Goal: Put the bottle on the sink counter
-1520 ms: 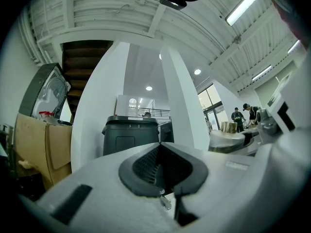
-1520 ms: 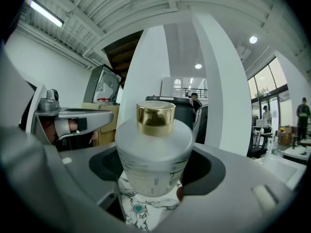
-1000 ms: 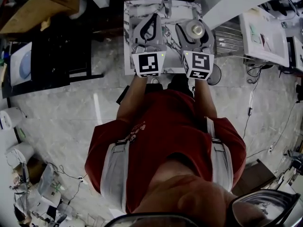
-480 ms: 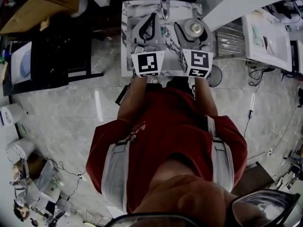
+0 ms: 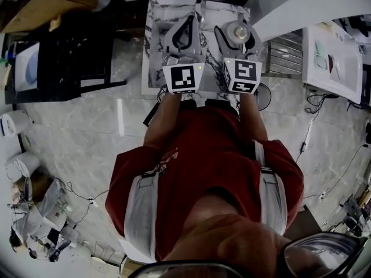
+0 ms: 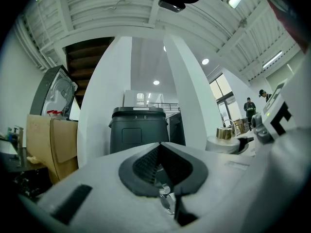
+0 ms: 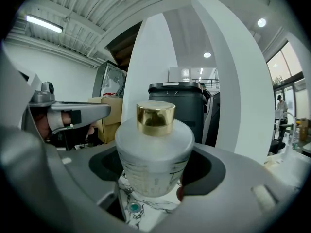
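Observation:
A frosted white bottle [image 5: 239,35] with a gold cap stands upright between the jaws of my right gripper [image 5: 238,28], which is shut on its round body. In the right gripper view the bottle [image 7: 154,149] fills the hollow of the jaws, with the veined marble sink counter [image 7: 146,212] just beneath it. My left gripper [image 5: 184,25] hangs beside it over the same counter [image 5: 152,51], jaws shut tip to tip with nothing in them. The left gripper view shows those jaws [image 6: 159,144] closed around an empty hollow.
A dark bin [image 6: 138,130] stands ahead of both grippers, between white pillars. Left of the counter is a black shelf unit [image 5: 75,62] and a cardboard box [image 5: 52,4]. A metal rack [image 5: 284,54] and a white slanted column [image 5: 301,4] lie to the right.
The view has drifted slightly, and the counter sits a little further left in it. Both grippers keep their pose over the counter, and the bottle stays in the right one.

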Available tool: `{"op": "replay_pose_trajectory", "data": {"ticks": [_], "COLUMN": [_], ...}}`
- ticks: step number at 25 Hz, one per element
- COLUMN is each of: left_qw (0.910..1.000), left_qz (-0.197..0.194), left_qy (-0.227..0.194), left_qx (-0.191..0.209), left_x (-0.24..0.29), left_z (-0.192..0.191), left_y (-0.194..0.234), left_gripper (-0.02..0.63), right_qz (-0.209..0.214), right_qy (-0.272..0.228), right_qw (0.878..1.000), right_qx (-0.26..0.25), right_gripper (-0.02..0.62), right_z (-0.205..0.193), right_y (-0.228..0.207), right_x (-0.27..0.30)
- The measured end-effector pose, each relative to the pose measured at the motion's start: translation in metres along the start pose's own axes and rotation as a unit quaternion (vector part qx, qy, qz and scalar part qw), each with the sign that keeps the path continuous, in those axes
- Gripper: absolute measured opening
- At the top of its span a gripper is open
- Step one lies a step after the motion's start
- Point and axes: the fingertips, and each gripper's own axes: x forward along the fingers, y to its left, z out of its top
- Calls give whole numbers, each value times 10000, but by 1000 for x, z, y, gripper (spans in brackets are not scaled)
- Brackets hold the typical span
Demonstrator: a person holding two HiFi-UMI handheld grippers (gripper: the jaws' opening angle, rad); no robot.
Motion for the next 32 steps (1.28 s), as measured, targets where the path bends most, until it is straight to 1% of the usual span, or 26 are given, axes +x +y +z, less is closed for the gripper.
{"op": "replay_pose_trajectory", "data": {"ticks": [5,8,17,20,24,32], "left_qw": [9998,9995,9975,9973,9965,9955], "left_qz": [210,325,433,456,450,472], "left_qy": [17,-41,556,574,703,811], "left_qx": [-6,-46,30,41,84,85], "left_x": [13,20,27,29,32,42], "left_z": [-7,-11,-47,-52,-62,-80], "left_y": [-2,-1,0,1,2,10], "left_gripper": [2,2,2,2,2,2], "right_qz": [211,324,490,531,580,558], "right_qy": [125,207,540,638,771,1110], "right_qw": [9997,9992,9972,9962,9949,9916], "right_qx": [38,75,151,250,281,360], "right_gripper": [339,339,339,339,339,339], "right_z": [-11,-19,-50,-58,-70,-100], "right_y": [-10,-13,-18,-19,-19,-23], "right_x": [16,25,50,57,67,94]}}
